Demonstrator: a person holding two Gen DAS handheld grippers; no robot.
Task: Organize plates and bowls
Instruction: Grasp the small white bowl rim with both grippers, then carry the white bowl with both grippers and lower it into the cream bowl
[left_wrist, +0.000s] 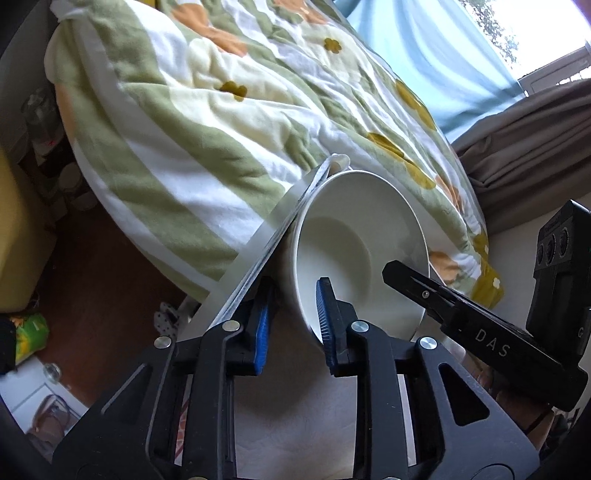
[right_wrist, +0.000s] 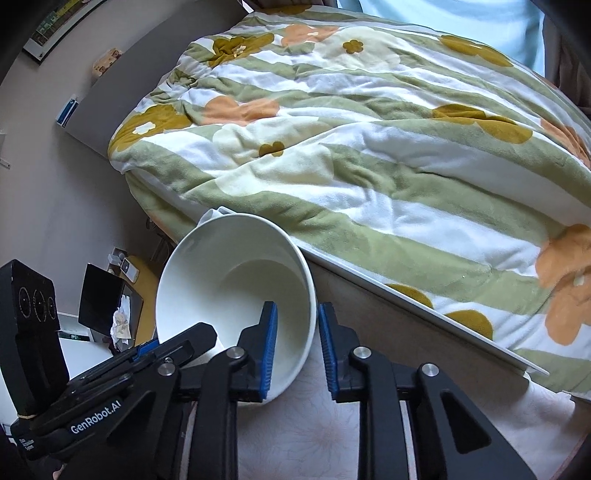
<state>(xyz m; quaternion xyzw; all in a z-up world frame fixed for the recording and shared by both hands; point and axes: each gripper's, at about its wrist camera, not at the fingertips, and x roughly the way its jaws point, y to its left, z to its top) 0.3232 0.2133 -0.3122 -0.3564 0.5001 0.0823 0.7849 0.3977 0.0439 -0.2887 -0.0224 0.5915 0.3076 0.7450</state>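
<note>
A deep white bowl (left_wrist: 354, 236) stands on the table beside the bed, and both grippers grip it at opposite sides. In the left wrist view my left gripper (left_wrist: 295, 325) is shut on the bowl's near wall, one blue pad inside and one outside. The right gripper's black finger (left_wrist: 406, 275) reaches onto the rim from the right. In the right wrist view the same bowl (right_wrist: 229, 266) has its right wall pinched by my right gripper (right_wrist: 297, 347). The left gripper's fingers (right_wrist: 177, 347) hold the bowl's lower left rim.
A bed with a green-striped flowered blanket (right_wrist: 369, 155) runs along the table's white edge (right_wrist: 406, 295). The table wears a pale flowered cloth (right_wrist: 295, 435). A brown curtain (left_wrist: 524, 147) hangs at the far right. Clutter lies on the dark floor (left_wrist: 110, 266) to the left.
</note>
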